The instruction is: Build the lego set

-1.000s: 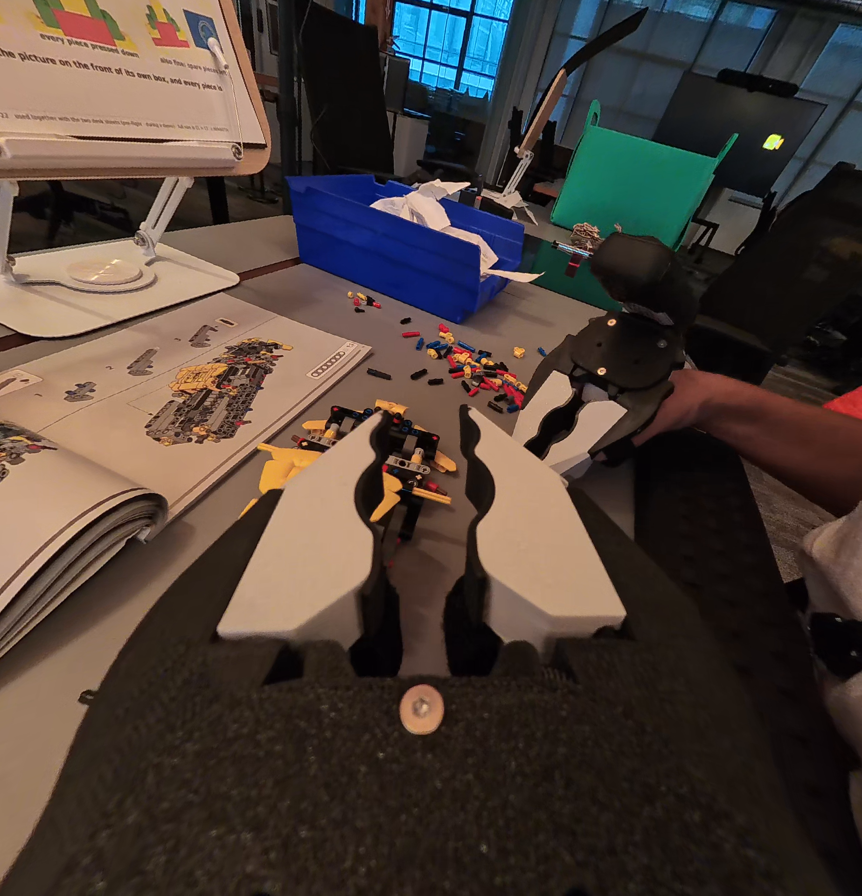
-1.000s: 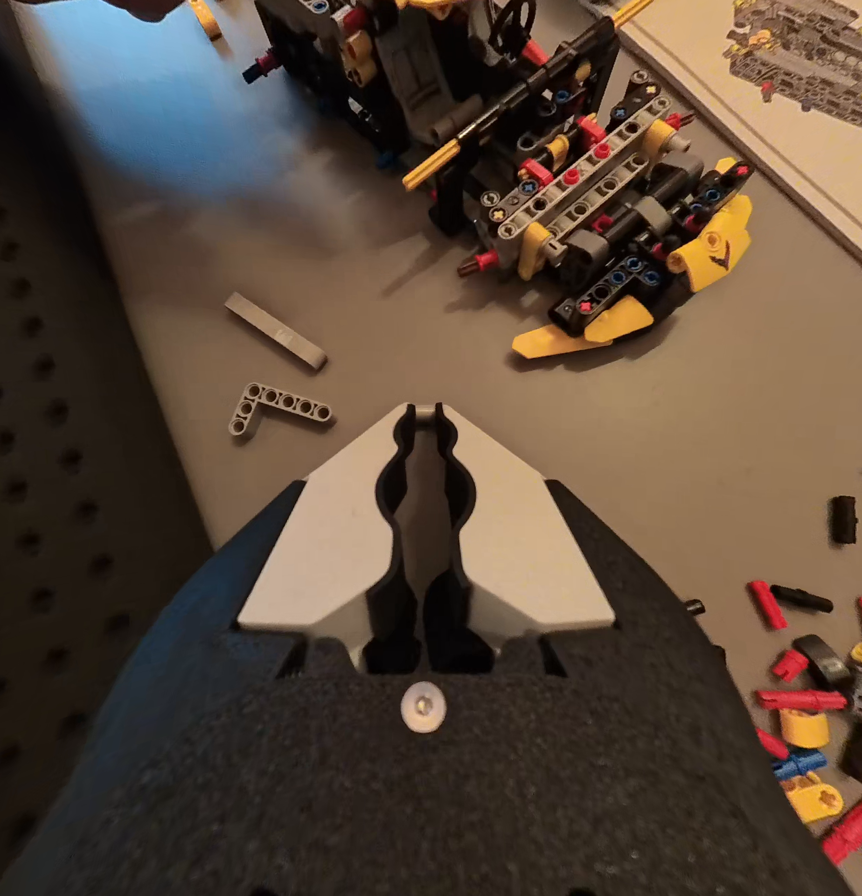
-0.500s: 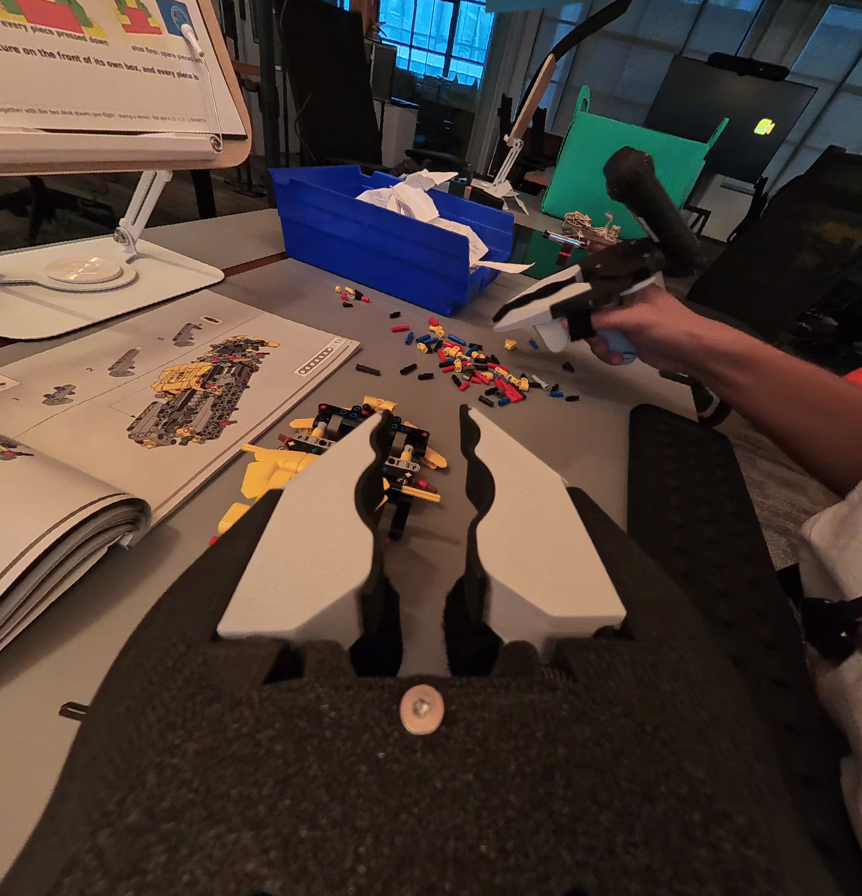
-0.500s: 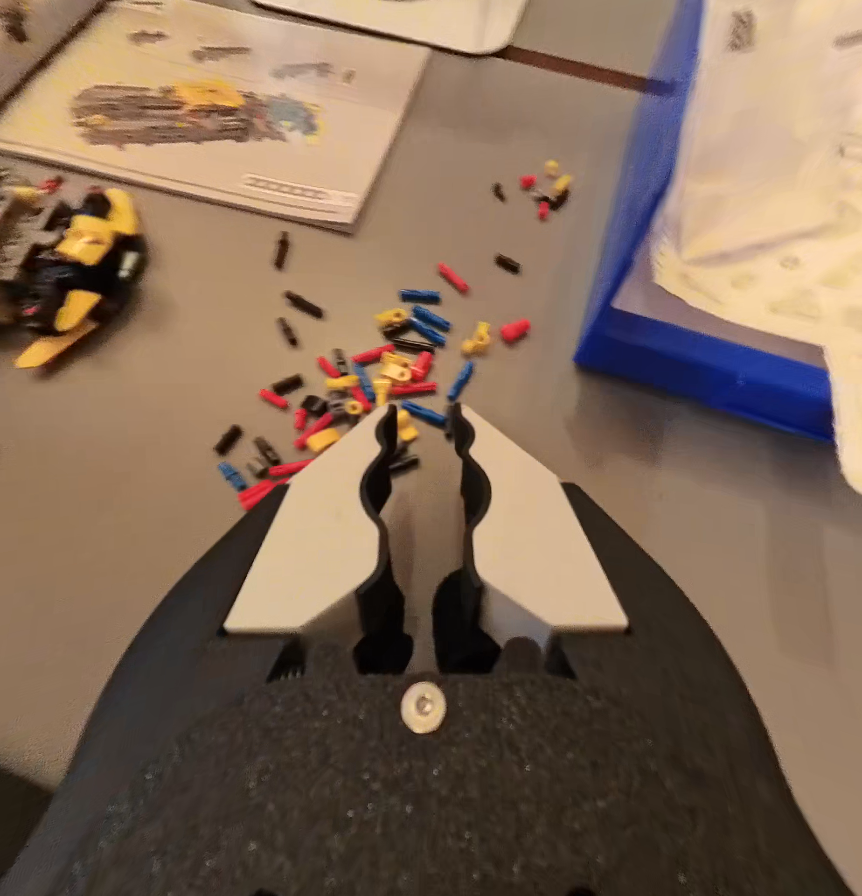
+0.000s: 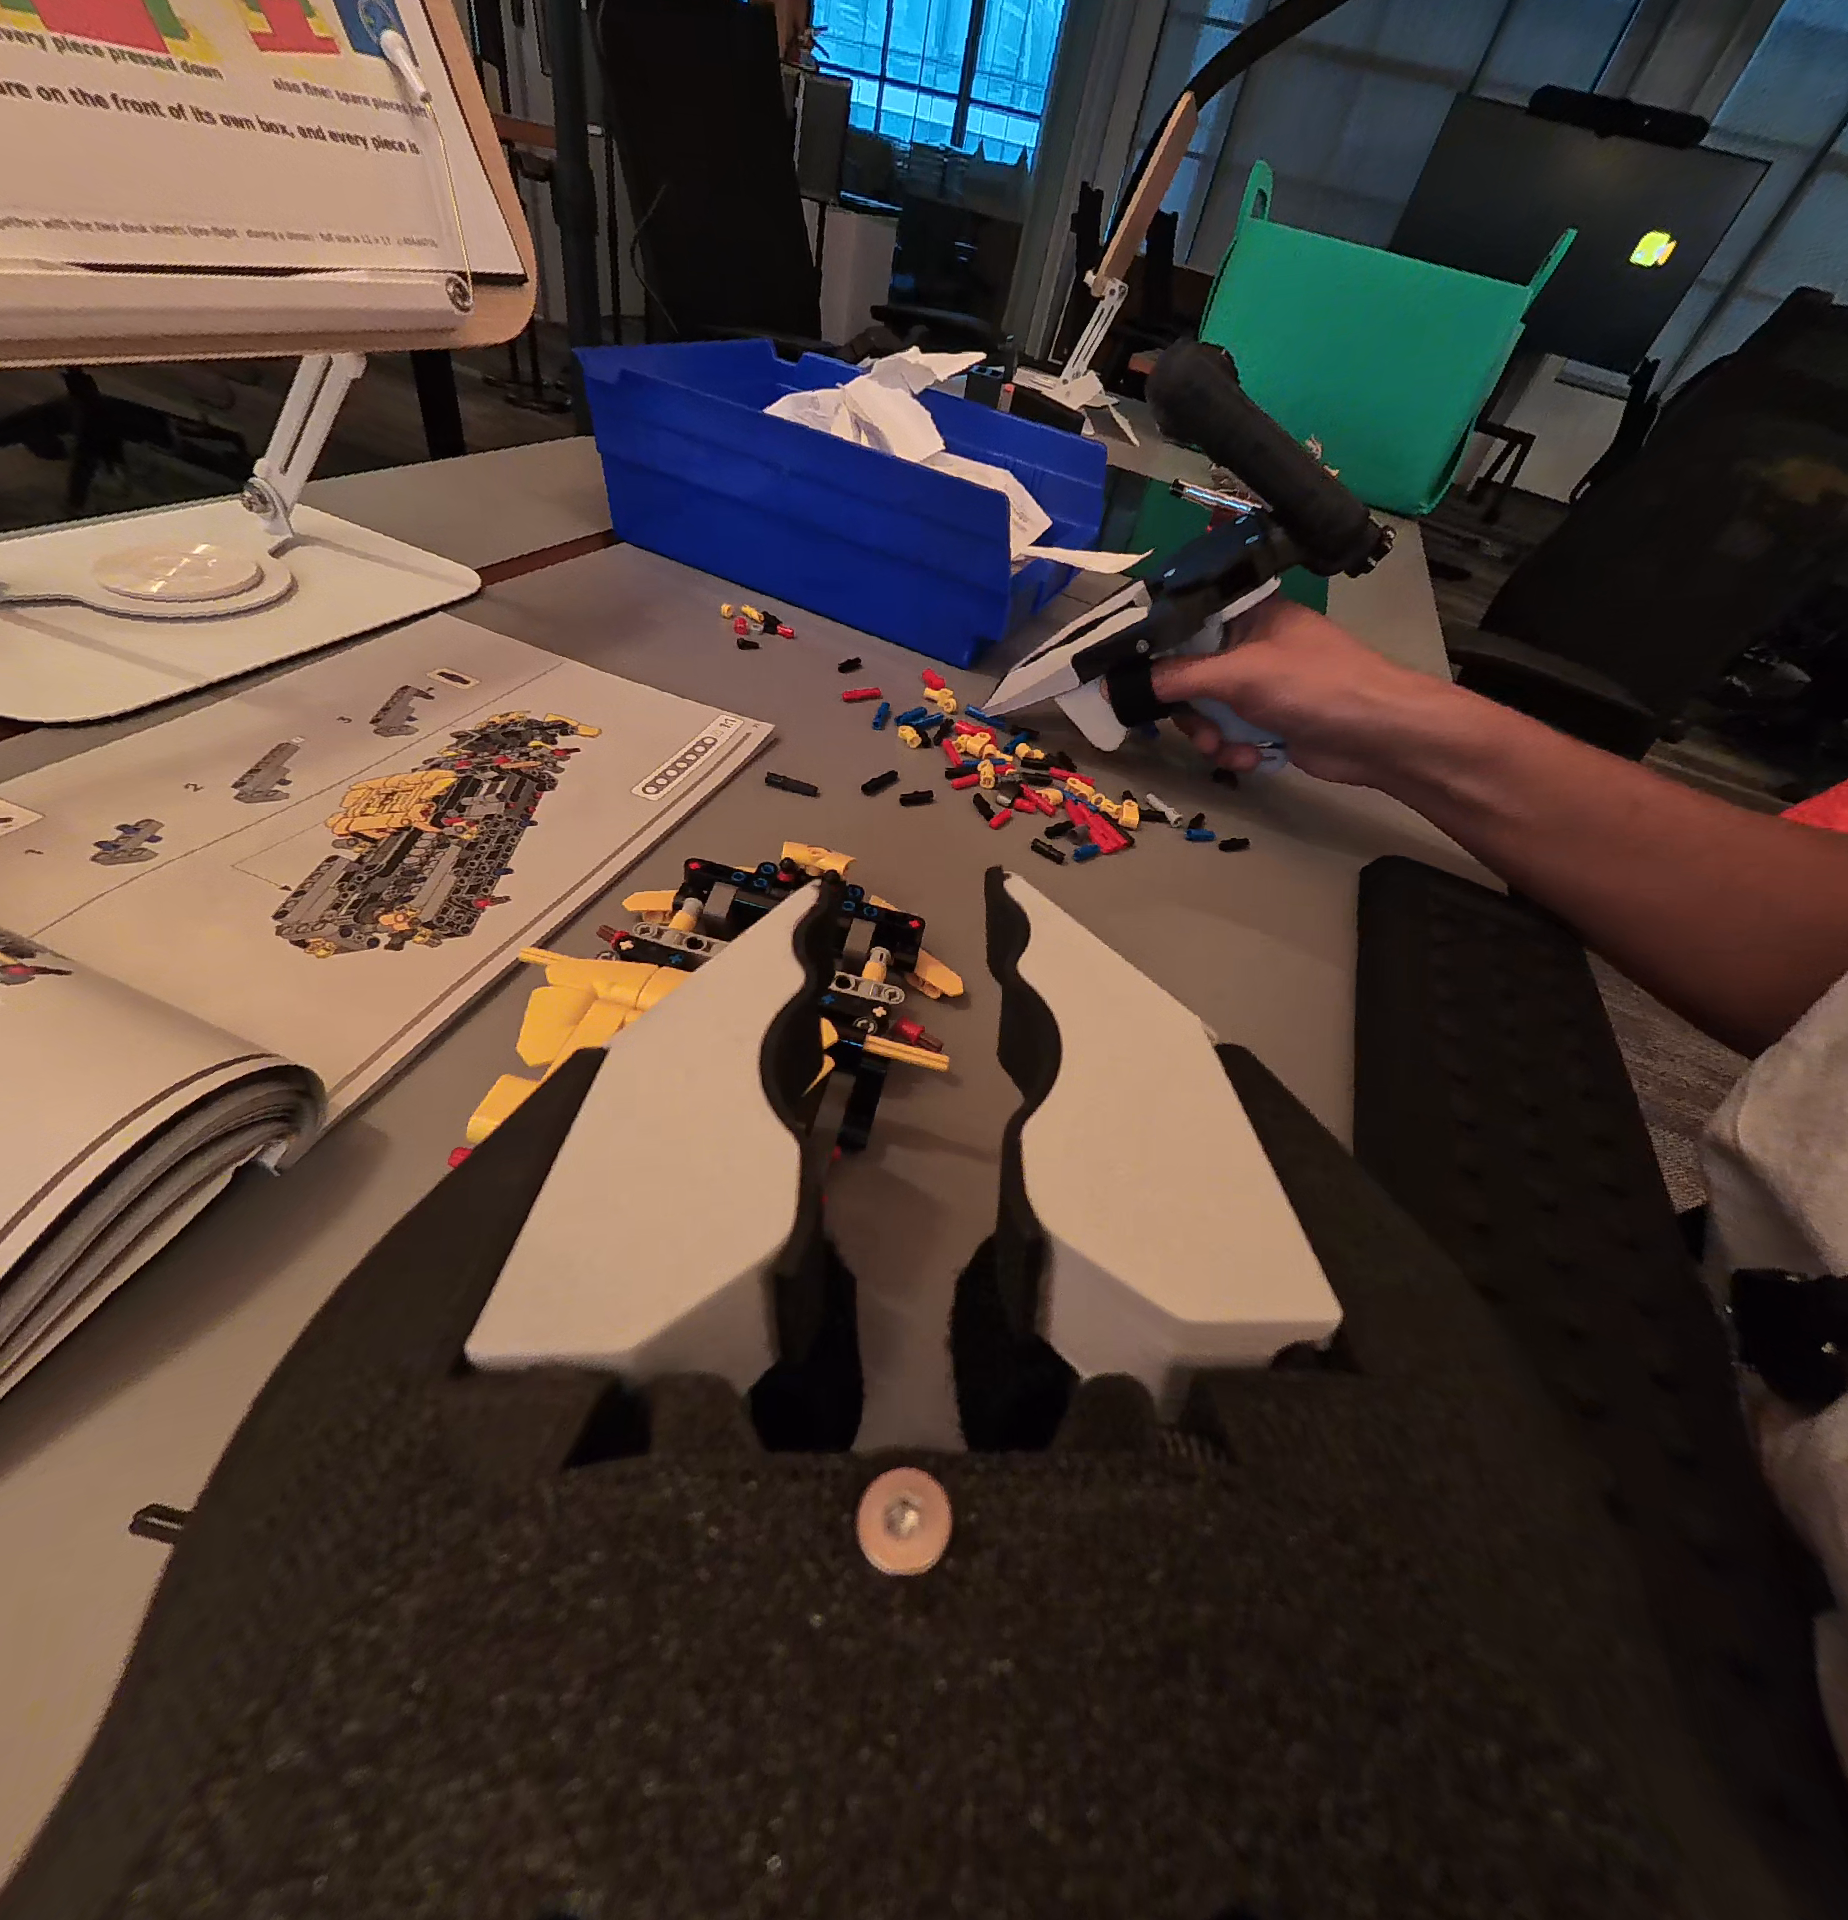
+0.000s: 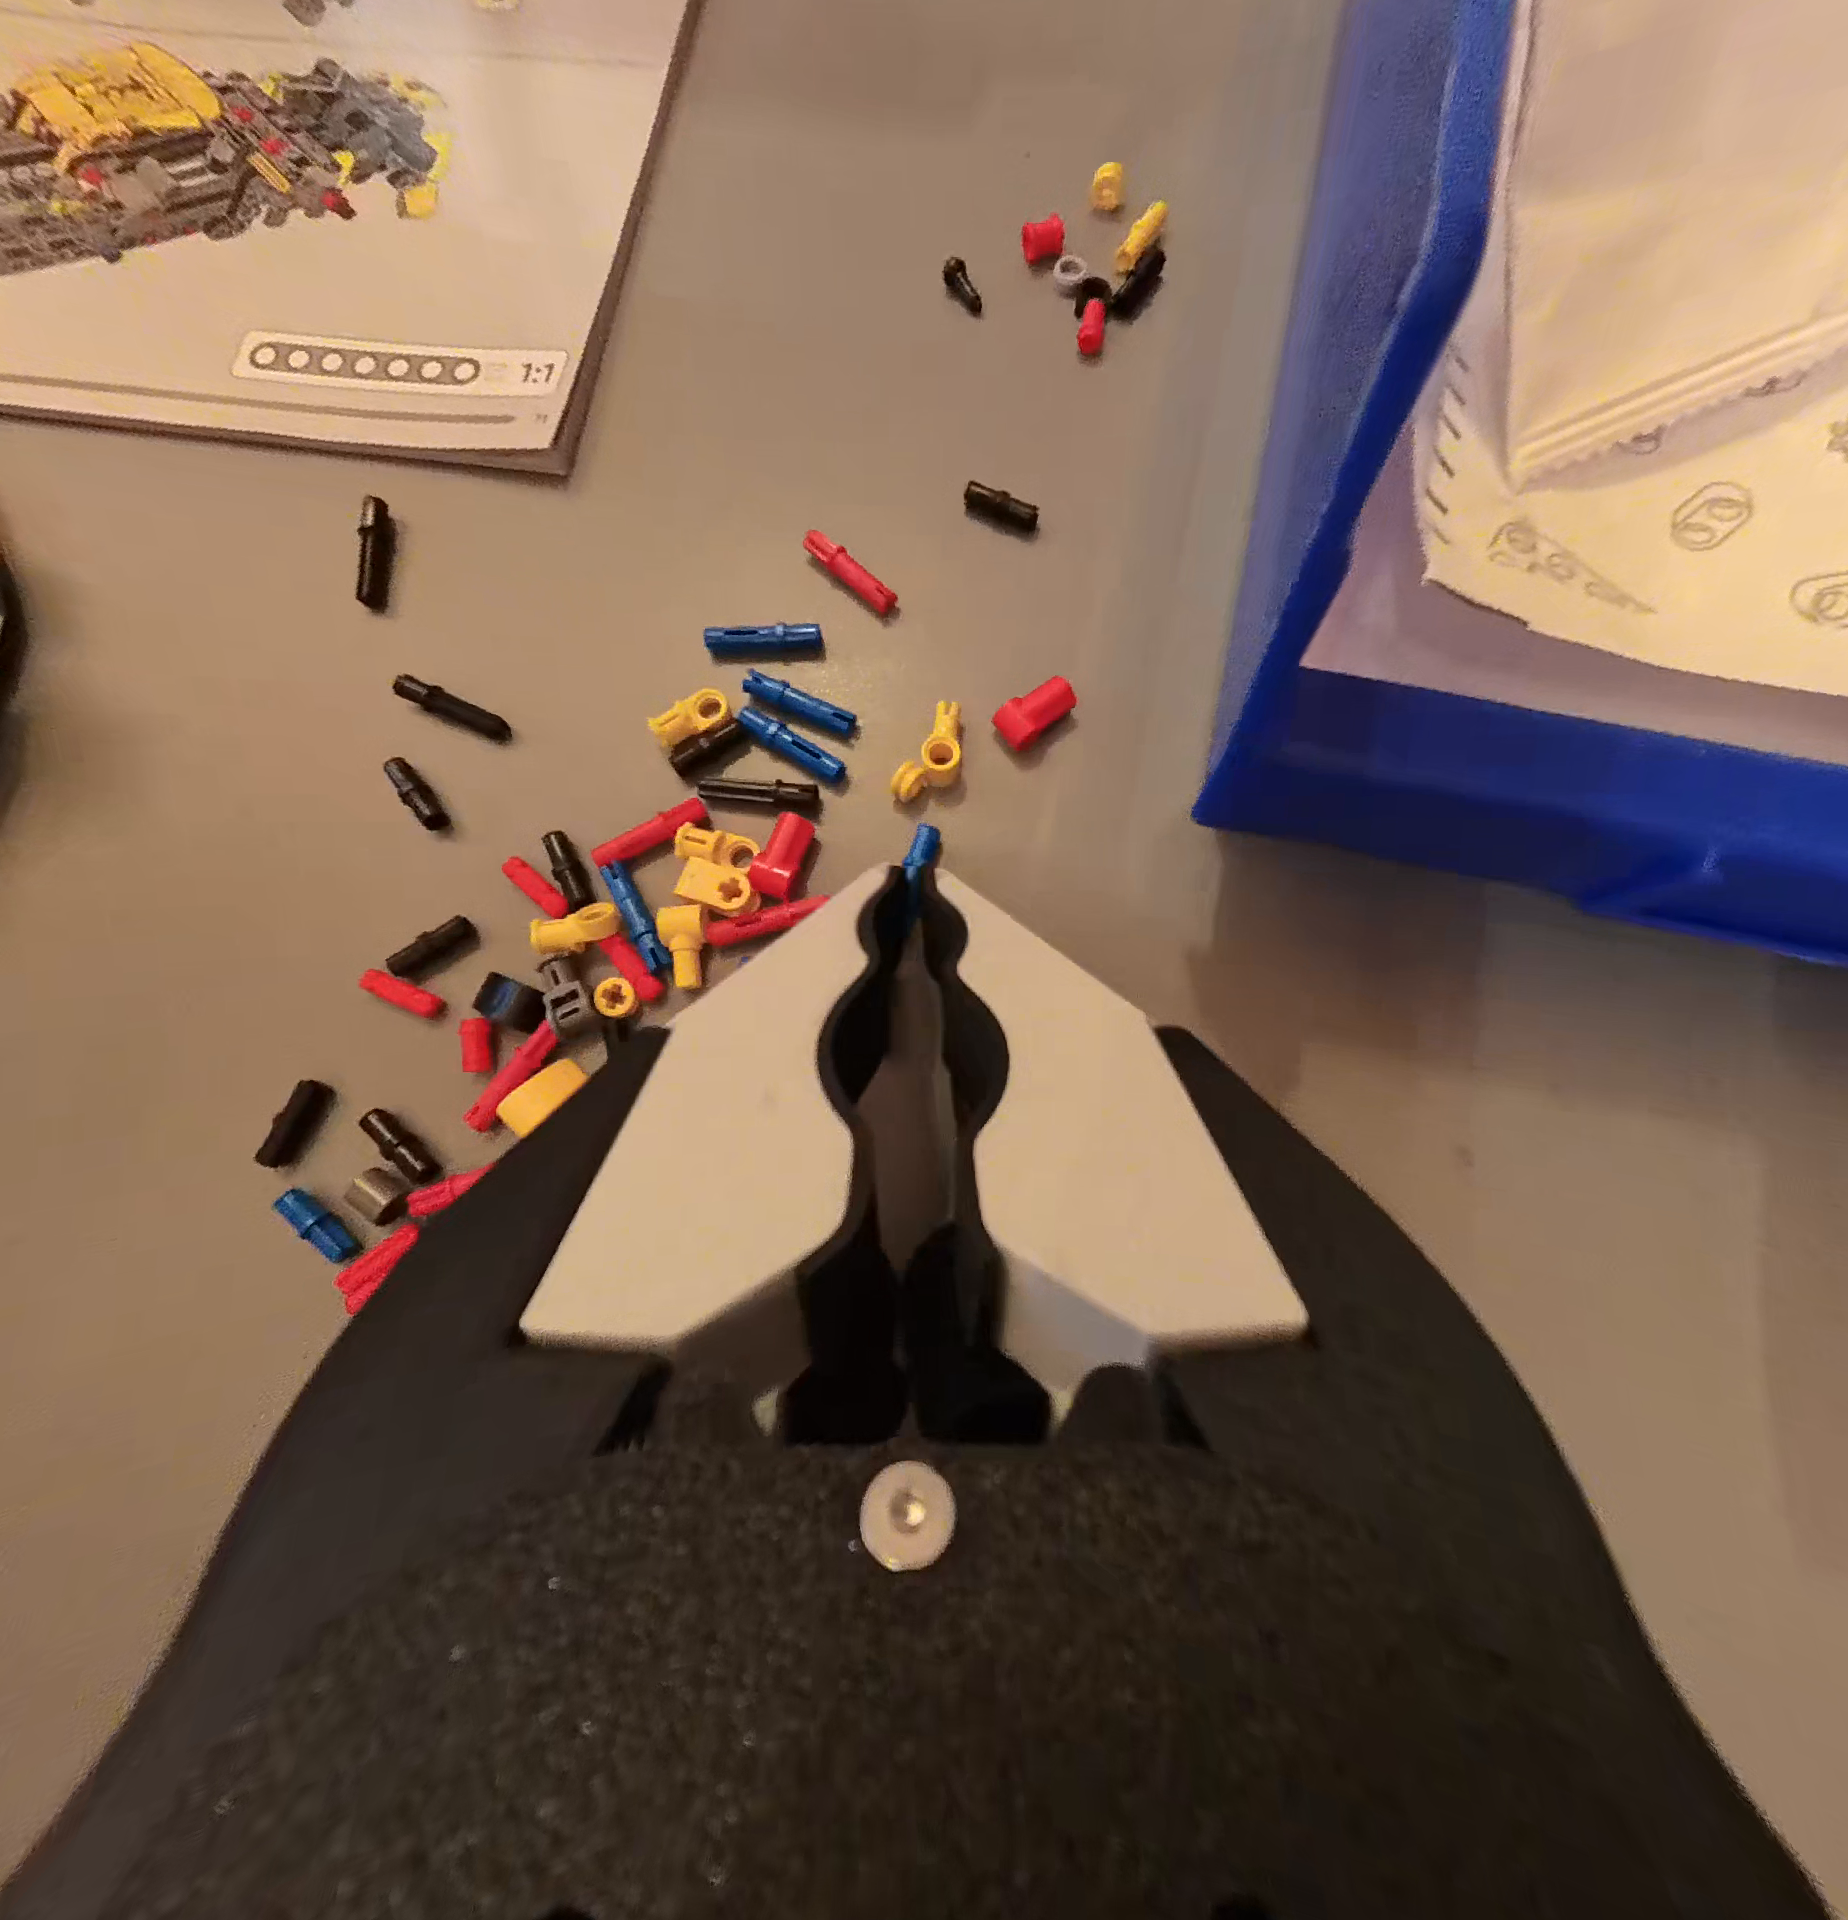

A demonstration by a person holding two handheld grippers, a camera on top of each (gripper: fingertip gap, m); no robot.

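Note:
A partly built black and yellow lego model [image 5: 785, 956] lies on the grey table just beyond my left gripper [image 5: 904, 883], which is open and empty above it. A pile of small red, blue, yellow and black pins [image 5: 1013, 774] lies farther back, and it also shows in the right wrist view [image 6: 671, 883]. My right gripper [image 6: 909, 881] is down at the pile's right edge, shut on a blue pin [image 6: 921, 844] that sticks out past its tips. A hand holds the right gripper, which also shows in the left wrist view [image 5: 1003, 704].
An open instruction booklet [image 5: 380, 810] lies at the left, also in the right wrist view [image 6: 328, 291]. A blue bin [image 5: 816, 509] with white paper stands behind the pile [image 6: 1304, 727]. A white stand [image 5: 203, 582] holds a page. A black perforated mat [image 5: 1502, 1143] lies at the right. About 30 cm separates my left fingertips from my right.
My right gripper has swung from beside the model over to the pin pile by the blue bin, come down and shut on a blue pin. My left gripper has barely moved.

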